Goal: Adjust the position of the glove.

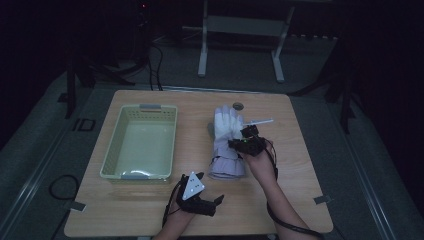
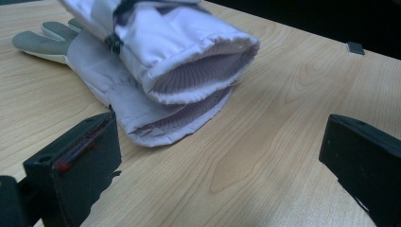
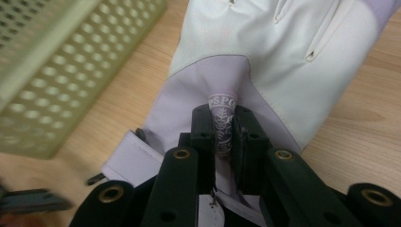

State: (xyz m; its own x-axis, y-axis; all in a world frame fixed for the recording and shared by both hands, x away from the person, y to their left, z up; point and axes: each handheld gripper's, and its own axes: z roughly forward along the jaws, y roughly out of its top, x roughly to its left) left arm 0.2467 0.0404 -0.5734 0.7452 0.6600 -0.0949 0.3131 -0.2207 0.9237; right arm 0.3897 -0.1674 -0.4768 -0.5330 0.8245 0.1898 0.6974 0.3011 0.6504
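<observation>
Pale wood grain runs across the table [image 1: 295, 165], the broadest thing here, with a light green perforated basket [image 1: 140, 142] standing empty on its left half. Just right of the basket lie the gloves [image 1: 227, 142], white and lilac, padded like ski gloves, one stacked on the other with fingers pointing away from the person and cuffs toward them; in the left gripper view the two open cuffs [image 2: 198, 85] gape, showing a ribbed knit lining.

The right gripper [image 3: 221, 135] sits over the back of the upper glove with its jaws pressed nearly together, pinching a raised fold of lilac fabric that bears a printed logo. The left gripper [image 1: 207, 192] rests low near the front edge of the table, jaws spread wide and empty, looking at the cuffs.

By my reading the gloves are light, soft and floppy: a pinch at one spot will lift a drooping bundle, and the smooth shell may slide out of a shallow bite. A deeper hold on the doubled cuff hem, where the fabric is thick and ribbed, looks the more secure place, and would probably bring both gloves along.
</observation>
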